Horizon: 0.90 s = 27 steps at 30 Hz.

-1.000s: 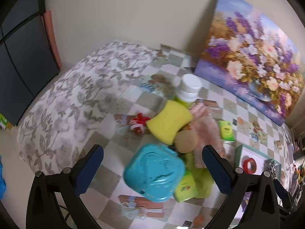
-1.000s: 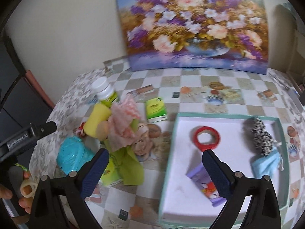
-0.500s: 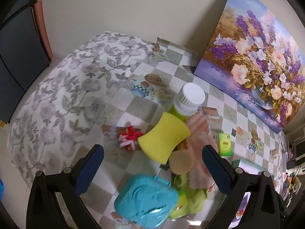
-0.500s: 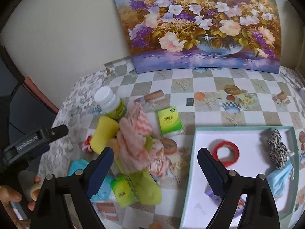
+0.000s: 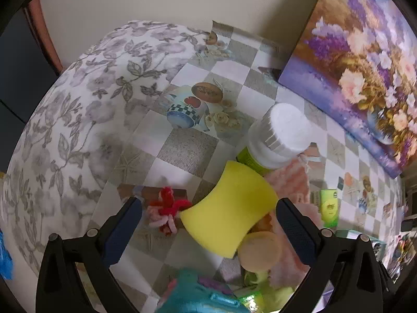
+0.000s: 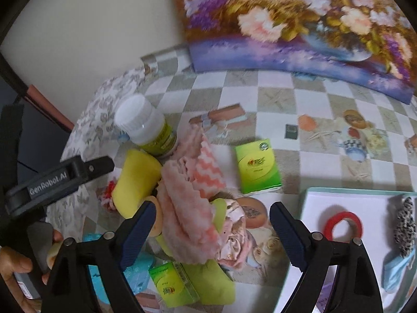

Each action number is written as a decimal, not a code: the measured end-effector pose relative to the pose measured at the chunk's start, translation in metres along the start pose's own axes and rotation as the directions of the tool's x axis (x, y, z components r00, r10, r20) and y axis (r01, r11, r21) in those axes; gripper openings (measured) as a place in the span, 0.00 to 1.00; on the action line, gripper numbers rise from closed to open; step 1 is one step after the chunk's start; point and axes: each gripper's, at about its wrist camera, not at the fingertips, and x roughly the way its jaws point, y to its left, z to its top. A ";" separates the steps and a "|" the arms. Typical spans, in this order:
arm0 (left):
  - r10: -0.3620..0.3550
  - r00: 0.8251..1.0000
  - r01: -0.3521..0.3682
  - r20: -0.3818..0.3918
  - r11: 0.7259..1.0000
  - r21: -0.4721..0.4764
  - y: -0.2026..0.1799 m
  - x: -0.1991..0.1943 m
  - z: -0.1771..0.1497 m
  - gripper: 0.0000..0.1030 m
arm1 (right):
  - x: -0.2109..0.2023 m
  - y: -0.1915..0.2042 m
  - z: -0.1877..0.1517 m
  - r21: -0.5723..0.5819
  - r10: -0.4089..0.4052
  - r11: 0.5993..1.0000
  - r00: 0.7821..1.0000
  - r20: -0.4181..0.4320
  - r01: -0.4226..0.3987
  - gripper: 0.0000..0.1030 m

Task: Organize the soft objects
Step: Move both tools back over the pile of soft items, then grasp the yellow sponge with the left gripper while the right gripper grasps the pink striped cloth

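Note:
A heap of soft things lies on the checked tablecloth. In it are a yellow sponge (image 5: 229,208), a pink fluffy cloth (image 6: 187,208), a round beige puff (image 5: 260,250) and a green cloth (image 6: 216,284). A red and pink yarn tuft (image 5: 166,208) lies beside the sponge. My left gripper (image 5: 208,224) hangs open over the sponge, which shows between its fingers untouched. My right gripper (image 6: 213,229) is open above the pink cloth, its pads clear of the cloth. The sponge (image 6: 135,180) also shows in the right wrist view.
A white-capped bottle (image 5: 278,135) stands against the sponge. A green box (image 6: 256,167), a smaller green box (image 6: 174,284) and a blue case (image 5: 198,294) edge the heap. A teal-rimmed tray (image 6: 307,195) at right holds a red tape ring (image 6: 342,224), a spotted item (image 6: 404,224) and a blue pouch (image 6: 393,268). A flower painting (image 6: 299,13) leans on the wall.
Both grippers came down and forward onto the heap. The left one went from over the blue case to over the sponge. The right one's jaws narrowed slightly and now frame the pink cloth.

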 end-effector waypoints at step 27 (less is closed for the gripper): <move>-0.032 0.993 0.042 -0.112 0.995 0.087 -0.020 0.051 -0.003 0.81 | 0.026 0.002 -0.002 0.006 0.094 0.996 0.995 -0.029 -0.094 0.17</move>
